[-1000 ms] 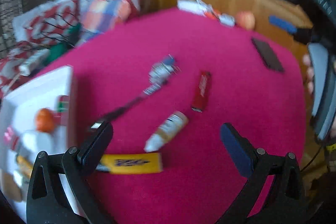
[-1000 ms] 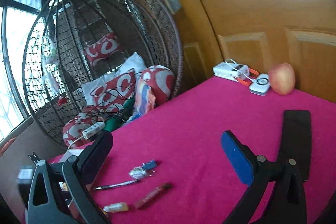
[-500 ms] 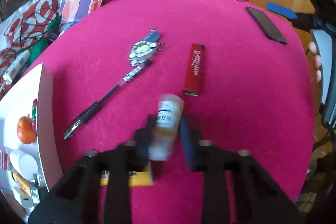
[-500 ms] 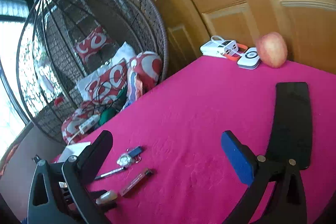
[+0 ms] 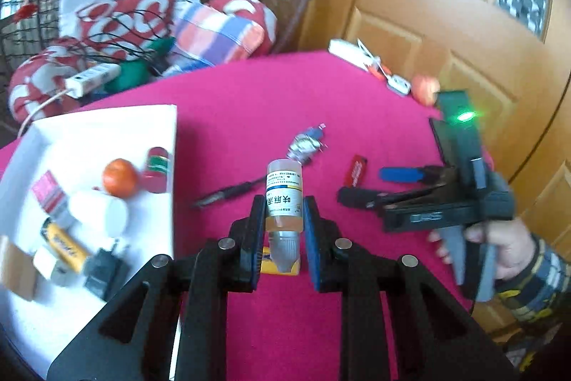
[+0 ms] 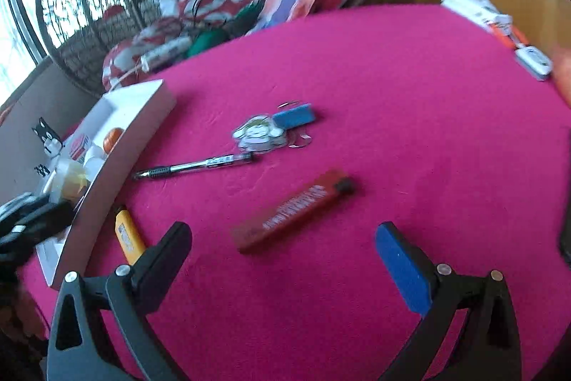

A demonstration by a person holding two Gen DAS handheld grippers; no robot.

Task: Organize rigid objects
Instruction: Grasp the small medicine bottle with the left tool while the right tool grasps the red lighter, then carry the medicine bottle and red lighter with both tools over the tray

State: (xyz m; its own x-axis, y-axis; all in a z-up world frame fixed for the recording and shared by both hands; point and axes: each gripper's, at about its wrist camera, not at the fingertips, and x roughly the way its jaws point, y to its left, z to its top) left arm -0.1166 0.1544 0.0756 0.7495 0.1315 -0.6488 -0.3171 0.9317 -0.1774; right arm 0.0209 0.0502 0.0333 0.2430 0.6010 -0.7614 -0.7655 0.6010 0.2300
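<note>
Bottle, lying on the cloth a second ago, now raised off it and clamped in the left gripper. Right gripper, jaws apart, has dropped over the red lighter. White box at 9 o'clock holds an orange, can and plug.
</note>
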